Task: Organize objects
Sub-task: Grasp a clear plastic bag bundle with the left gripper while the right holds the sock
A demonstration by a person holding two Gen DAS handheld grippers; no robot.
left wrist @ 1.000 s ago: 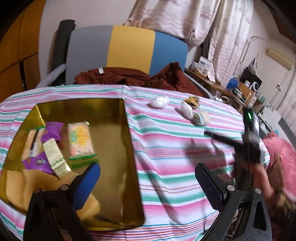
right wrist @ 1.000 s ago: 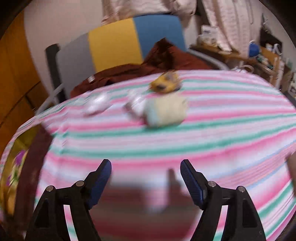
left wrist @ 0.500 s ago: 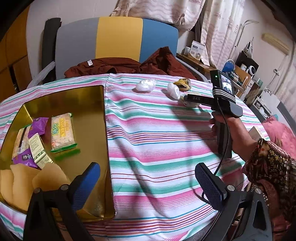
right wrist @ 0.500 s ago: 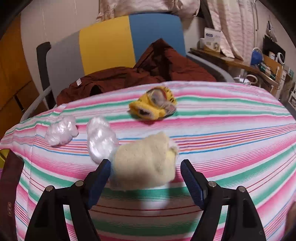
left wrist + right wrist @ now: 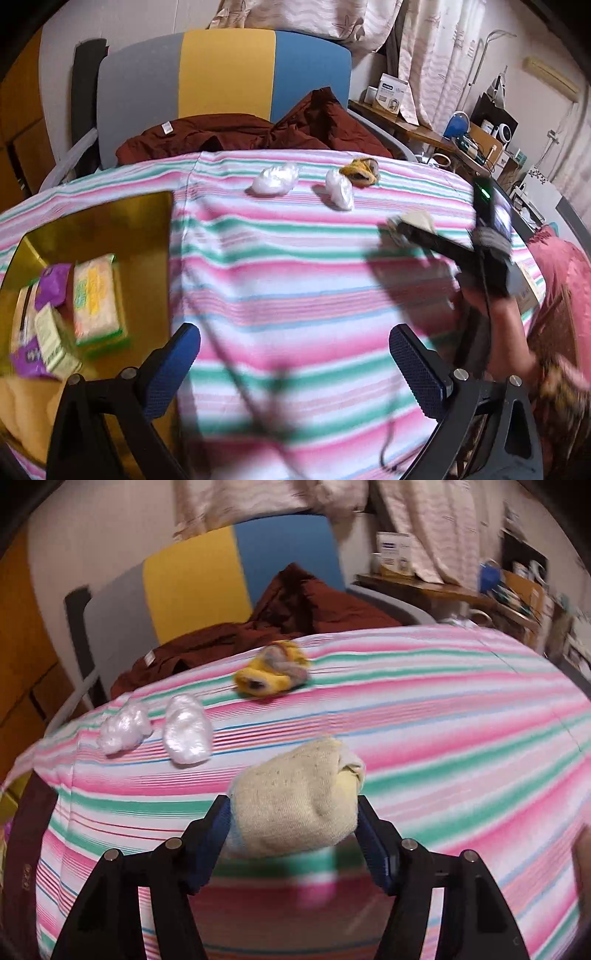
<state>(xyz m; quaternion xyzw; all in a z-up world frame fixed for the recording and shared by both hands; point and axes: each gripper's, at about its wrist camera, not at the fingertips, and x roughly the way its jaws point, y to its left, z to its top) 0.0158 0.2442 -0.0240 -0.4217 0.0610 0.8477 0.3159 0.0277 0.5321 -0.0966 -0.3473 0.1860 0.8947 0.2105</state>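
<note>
Your right claw [image 5: 293, 825]: jaws closing around a cream sock roll [image 5: 295, 797], blue pads at both of its sides; whether they already press it you cannot tell for sure, though the roll looks squeezed between them. The roll sits at the near middle of the striped tabletop [image 5: 443, 709].

Your left claw [image 5: 295, 365]: jaws wide apart, nothing between them, hanging over the near part of the tabletop.

Far of the sock roll: a yellow sock ball [image 5: 271, 674]. To its left, two white plastic wads [image 5: 186, 729], lying just beside each other.

Left edge of the tabletop: a gold tray [image 5: 99, 229], holding a green-and-yellow packet [image 5: 98, 301], purple packets [image 5: 53, 280] and a pale box [image 5: 55, 341], all clustered at the tray's left side.

Beyond the tabletop: a chair [image 5: 229, 74] in grey, yellow and blue, with a dark red cloth [image 5: 258, 133] heaped on its seat. Far right: a cluttered shelf [image 5: 476, 136] under curtains.
</note>
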